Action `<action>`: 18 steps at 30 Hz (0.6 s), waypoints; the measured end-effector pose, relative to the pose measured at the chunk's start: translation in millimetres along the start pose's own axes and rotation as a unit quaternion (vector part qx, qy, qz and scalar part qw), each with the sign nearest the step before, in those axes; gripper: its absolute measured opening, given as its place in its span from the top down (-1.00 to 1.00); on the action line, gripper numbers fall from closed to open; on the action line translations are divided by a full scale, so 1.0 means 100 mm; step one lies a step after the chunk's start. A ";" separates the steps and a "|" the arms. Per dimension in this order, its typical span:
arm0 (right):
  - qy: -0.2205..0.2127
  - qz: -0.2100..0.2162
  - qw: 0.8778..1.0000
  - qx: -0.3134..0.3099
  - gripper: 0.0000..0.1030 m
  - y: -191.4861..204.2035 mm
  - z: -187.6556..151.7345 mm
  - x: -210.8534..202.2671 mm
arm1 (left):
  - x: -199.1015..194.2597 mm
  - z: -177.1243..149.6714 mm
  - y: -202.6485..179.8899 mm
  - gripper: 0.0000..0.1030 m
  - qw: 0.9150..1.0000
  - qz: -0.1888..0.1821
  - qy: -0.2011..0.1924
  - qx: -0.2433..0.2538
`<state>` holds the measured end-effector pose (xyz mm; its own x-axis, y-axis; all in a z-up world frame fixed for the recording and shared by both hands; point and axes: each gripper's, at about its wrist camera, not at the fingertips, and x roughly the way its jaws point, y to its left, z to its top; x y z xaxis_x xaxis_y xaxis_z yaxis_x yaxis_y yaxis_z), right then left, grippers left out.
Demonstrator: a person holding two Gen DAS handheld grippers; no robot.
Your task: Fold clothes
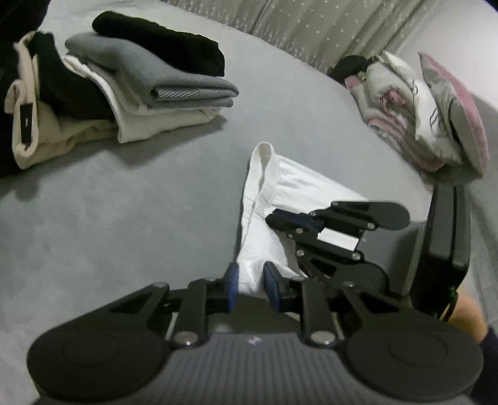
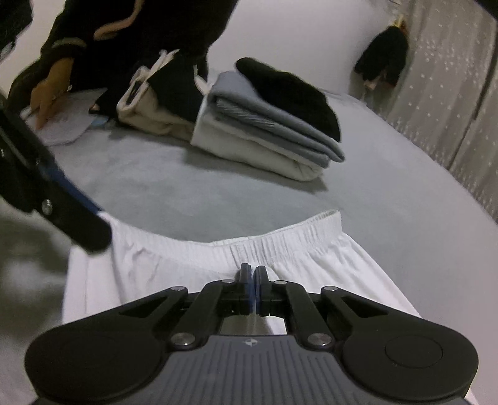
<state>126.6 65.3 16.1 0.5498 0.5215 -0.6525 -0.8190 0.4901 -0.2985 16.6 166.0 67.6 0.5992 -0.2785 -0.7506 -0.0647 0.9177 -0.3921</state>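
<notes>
The left claw (image 1: 250,282) is clenched on a bunched fold of the white shorts (image 1: 264,218), its blue pads (image 1: 232,280) pressing the cloth from both sides. Seen from the right wrist, that claw comes in from the left edge and meets a corner of the shorts. The right claw (image 2: 252,280) is clenched tight, its pads together just below the elastic waistband (image 2: 280,230); whether it pinches a thin layer of cloth or only rests on it cannot be told. In the left view it lies across the shorts, just beyond the left claw.

The shorts lie on the grey bed (image 1: 93,233), partly spread, with the gathered waistband on the far side from the right claw and one end drawn up into the left claw.

The fabric looks thin, light and limp. It should drape and crease wherever it hangs, so a single pinch will leave the rest sagging. The waistband is the firmest part and the best place to grip, one claw at each end, so the edge stays straight while it is folded over. The weave looks matt rather than slick, so a light pinch should do.

Further out on the bed sits a stack of folded clothes (image 2: 267,131), grey and black on top of white. A second pile (image 1: 420,102) of pink and grey lies to the right, by the curtain (image 1: 311,25). A person's hand (image 2: 49,93) rests on papers at the far left.
</notes>
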 end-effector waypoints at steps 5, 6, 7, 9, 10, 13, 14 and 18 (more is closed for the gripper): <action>-0.002 -0.015 1.000 -0.005 0.92 0.08 0.02 0.02 | 0.01 -0.07 -0.08 0.63 0.999 0.027 0.008 0.034; -0.008 -0.016 1.000 -0.002 0.92 0.10 0.03 0.00 | -0.03 -0.07 -0.07 0.63 0.999 0.027 0.003 0.036; -0.014 -0.017 1.000 0.001 0.92 0.11 0.04 -0.02 | -0.08 -0.06 -0.05 0.64 0.999 0.029 -0.004 0.035; -0.021 -0.015 1.000 0.004 0.92 0.13 0.05 -0.03 | -0.18 -0.06 -0.01 0.64 0.999 0.032 -0.019 0.033; -0.023 -0.013 1.000 0.004 0.92 0.14 0.06 -0.02 | -0.18 -0.06 0.01 0.64 0.999 0.035 -0.018 0.033; -0.017 -0.020 1.000 -0.003 0.93 0.18 0.06 0.05 | -0.02 -0.08 0.01 0.59 0.998 0.044 0.009 0.037; -0.014 -0.025 1.000 -0.007 0.93 0.20 0.05 0.08 | 0.04 -0.09 0.01 0.54 0.998 0.047 0.019 0.039; -0.007 -0.054 0.998 -0.012 0.93 0.19 0.06 0.06 | 0.10 -0.11 -0.01 0.11 0.997 0.053 0.029 0.048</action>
<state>115.0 82.3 11.0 0.6378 0.4762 -0.6053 -0.7579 0.5280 -0.3832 14.1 159.3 54.4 0.5463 -0.1926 -0.8151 -0.0461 0.9648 -0.2589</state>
